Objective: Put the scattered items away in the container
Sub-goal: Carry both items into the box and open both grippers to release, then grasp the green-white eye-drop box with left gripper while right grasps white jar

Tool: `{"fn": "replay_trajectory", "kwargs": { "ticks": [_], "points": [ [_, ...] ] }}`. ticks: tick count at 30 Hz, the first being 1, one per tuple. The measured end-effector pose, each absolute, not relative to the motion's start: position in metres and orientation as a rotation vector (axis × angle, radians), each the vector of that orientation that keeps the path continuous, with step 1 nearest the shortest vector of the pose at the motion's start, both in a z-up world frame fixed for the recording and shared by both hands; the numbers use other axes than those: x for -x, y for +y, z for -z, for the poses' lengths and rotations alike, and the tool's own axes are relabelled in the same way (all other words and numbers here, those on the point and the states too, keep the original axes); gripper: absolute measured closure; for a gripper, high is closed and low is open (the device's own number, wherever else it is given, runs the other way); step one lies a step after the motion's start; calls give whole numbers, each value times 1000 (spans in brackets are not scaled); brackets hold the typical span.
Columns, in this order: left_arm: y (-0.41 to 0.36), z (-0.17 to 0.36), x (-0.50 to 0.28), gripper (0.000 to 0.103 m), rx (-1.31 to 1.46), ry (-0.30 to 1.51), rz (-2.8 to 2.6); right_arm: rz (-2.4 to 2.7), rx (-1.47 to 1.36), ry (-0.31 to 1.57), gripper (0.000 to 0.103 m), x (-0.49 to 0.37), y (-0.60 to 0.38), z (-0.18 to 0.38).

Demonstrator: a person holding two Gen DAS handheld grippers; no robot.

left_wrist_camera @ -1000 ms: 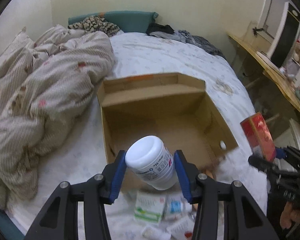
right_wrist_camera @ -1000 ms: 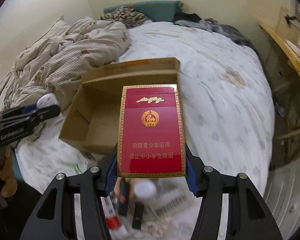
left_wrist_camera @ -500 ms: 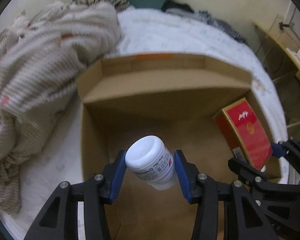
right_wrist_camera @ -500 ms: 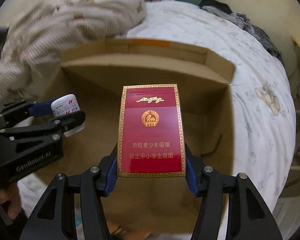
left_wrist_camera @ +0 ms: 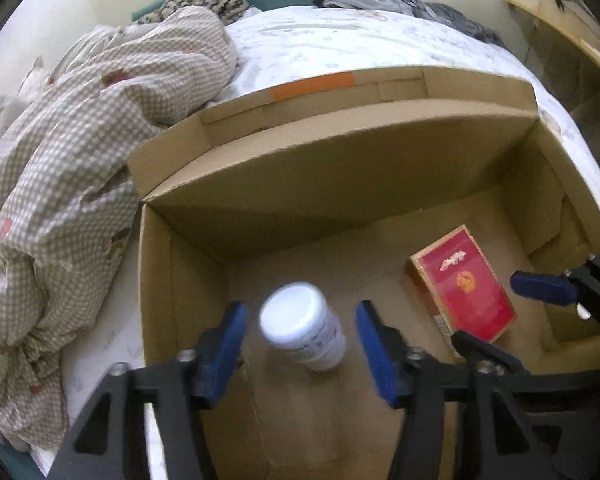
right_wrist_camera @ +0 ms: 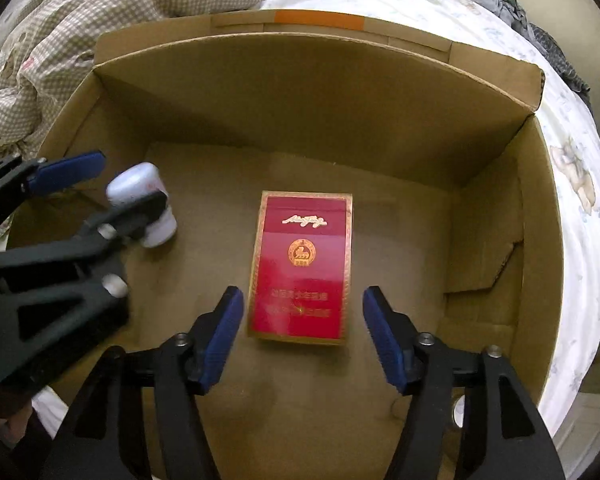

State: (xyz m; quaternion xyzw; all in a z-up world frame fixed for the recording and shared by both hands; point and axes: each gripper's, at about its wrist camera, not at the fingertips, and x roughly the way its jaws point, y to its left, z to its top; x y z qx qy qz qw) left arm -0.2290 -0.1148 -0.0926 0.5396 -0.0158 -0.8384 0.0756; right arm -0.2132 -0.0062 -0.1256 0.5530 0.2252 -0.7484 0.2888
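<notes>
An open cardboard box (left_wrist_camera: 340, 168) (right_wrist_camera: 300, 92) stands on the bed, and both grippers point down into it. My left gripper (left_wrist_camera: 300, 320) (right_wrist_camera: 128, 180) is opening. The white pill bottle (left_wrist_camera: 296, 316) (right_wrist_camera: 156, 232) sits blurred between its blue pads, with a gap on each side. My right gripper (right_wrist_camera: 304, 304) (left_wrist_camera: 488, 308) is opening too. The red cigarette pack (right_wrist_camera: 300, 256) (left_wrist_camera: 460, 284) lies flat on the box floor between and beyond its fingers, and neither pad touches it.
A checked duvet (left_wrist_camera: 60, 160) (right_wrist_camera: 100, 20) is bunched against the box's left side. White bedsheet (left_wrist_camera: 340, 40) surrounds the box. Dark clothes (left_wrist_camera: 420, 0) lie at the far end of the bed. A wooden desk edge (left_wrist_camera: 560, 40) runs along the right.
Both grippers have come down into the box. Their jaws have spread: the bottle is free of the left pads, and the red pack has left the right pads and lies on the box floor.
</notes>
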Motion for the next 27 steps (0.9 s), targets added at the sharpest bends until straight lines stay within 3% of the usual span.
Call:
{"fn": "replay_trajectory", "kwargs": {
  "ticks": [2,12,18,27],
  "points": [
    [-114,91,225,35,-1615,-40,2530,2014,-1463,605,28,209,-2,121],
    [-135,63,209,33,-1593,184,2516,2061,-1301,533,28,171,40,46],
    [-129,27,168,33,-1574,154,2566,2079,-1227,422,26,146,71,0],
    [-96,-5,88,31,-1531,174,2703,2070,-1219,346,25,111,120,17]
  ]
}}
